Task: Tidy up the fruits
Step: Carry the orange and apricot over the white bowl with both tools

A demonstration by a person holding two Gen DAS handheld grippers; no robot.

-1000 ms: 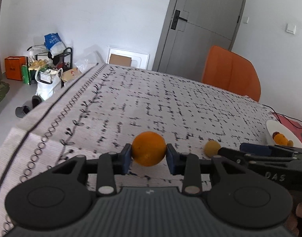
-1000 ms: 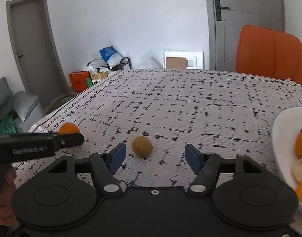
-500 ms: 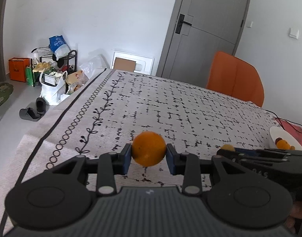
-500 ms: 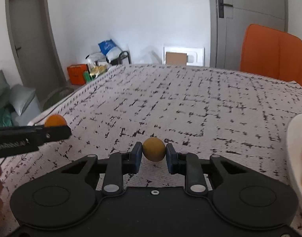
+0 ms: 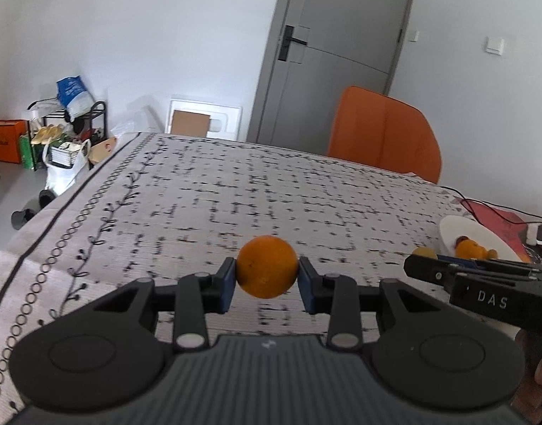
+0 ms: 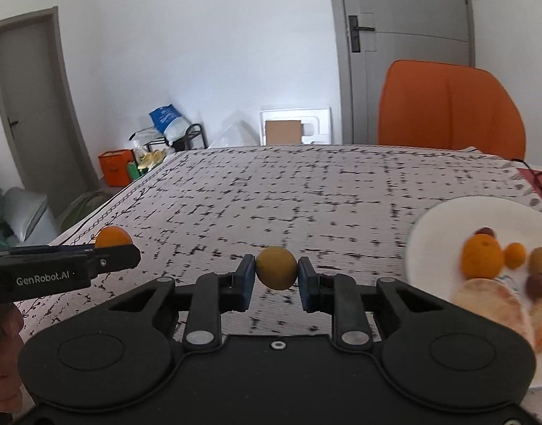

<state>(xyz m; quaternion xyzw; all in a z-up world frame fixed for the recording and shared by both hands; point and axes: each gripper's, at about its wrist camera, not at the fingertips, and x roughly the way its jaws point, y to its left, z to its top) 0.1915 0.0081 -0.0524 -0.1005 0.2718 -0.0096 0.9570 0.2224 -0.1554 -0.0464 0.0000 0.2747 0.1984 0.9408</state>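
My left gripper (image 5: 267, 279) is shut on an orange (image 5: 267, 266) and holds it above the patterned tablecloth (image 5: 235, 191). My right gripper (image 6: 276, 278) is shut on a small yellow-brown fruit (image 6: 276, 267), lifted off the cloth. A white plate (image 6: 448, 219) at the right holds an orange (image 6: 481, 256) and several smaller fruits and slices. In the left wrist view the right gripper (image 5: 423, 260) and the plate (image 5: 451, 228) show at the right. In the right wrist view the left gripper with its orange (image 6: 111, 237) shows at the left.
An orange chair (image 5: 384, 134) stands at the table's far side. A red item with a black cable (image 5: 497, 212) lies beyond the plate. The table's left edge (image 5: 58, 205) drops to the floor, where bags and a rack (image 5: 65, 131) stand.
My right gripper closed on the yellow-brown fruit and lifted it, turning toward the plate. My left gripper has risen a little, still holding its orange.
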